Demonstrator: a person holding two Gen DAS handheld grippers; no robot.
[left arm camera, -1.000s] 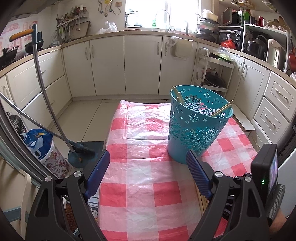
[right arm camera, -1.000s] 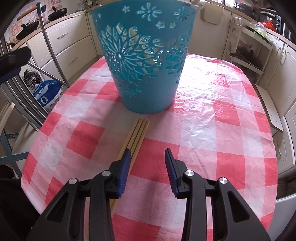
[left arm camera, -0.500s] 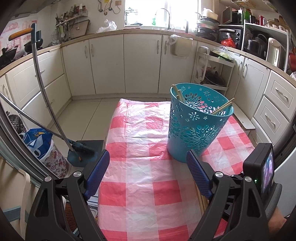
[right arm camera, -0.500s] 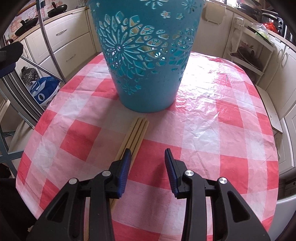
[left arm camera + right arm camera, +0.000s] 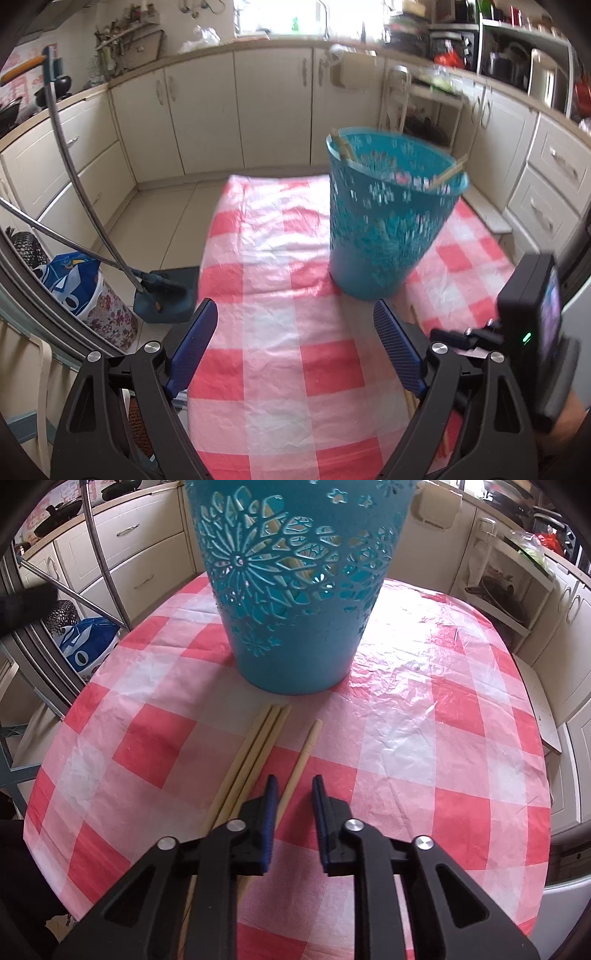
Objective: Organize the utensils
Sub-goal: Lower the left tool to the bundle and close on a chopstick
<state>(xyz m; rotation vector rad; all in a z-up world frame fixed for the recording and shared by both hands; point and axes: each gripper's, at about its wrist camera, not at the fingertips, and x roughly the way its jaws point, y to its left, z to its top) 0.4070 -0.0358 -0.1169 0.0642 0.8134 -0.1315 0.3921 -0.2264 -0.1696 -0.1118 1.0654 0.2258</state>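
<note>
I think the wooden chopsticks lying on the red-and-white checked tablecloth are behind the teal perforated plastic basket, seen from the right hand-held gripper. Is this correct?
Not quite. The right wrist view shows the wooden chopsticks lying in front of the teal perforated plastic basket, between it and the right hand-held gripper, on the red-and-white checked tablecloth.

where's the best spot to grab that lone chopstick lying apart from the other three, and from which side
Grip the single chopstick on its bare shaft, probably near the middle, coming down from above with a finger on each long side. It lies flat on the checked tablecloth, a gap clear of the bundle of three, so pads fit either side. The right gripper is already closing with it between the jaws.
</note>
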